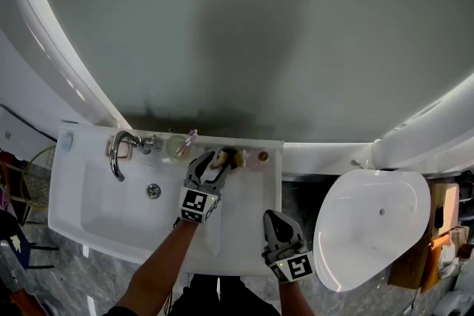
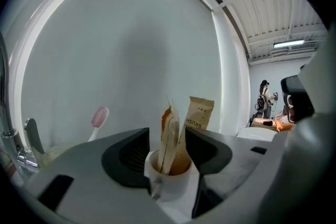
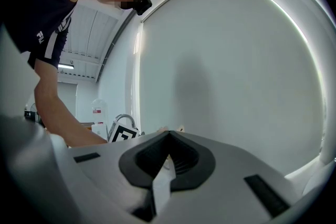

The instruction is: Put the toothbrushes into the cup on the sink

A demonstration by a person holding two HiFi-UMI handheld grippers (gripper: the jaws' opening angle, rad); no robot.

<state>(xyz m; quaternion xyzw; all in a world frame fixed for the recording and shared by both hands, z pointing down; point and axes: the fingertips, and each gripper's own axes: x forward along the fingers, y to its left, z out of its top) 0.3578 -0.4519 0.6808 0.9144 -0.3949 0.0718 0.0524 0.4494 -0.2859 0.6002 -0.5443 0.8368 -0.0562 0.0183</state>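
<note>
the white ceramic sink (image 1: 96, 211) carries the small white cup (image 2: 170, 181) on its back ledge. left gripper (image 1: 215, 163): jaws apart, flanking the cup, gripping nothing. right gripper (image 1: 274, 218): jaws together, empty, near the front rim. two brown paper-wrapped toothbrushes (image 2: 178, 134) stand in the cup, so placement appears complete. a pink toothbrush (image 2: 98, 118) stands apart, near the tap.

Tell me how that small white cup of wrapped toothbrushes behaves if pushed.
The small white cup probably tips easily: tall brown paper packets rise above its rim. Seemingly light, it may slide on the glossy white sink.
</note>
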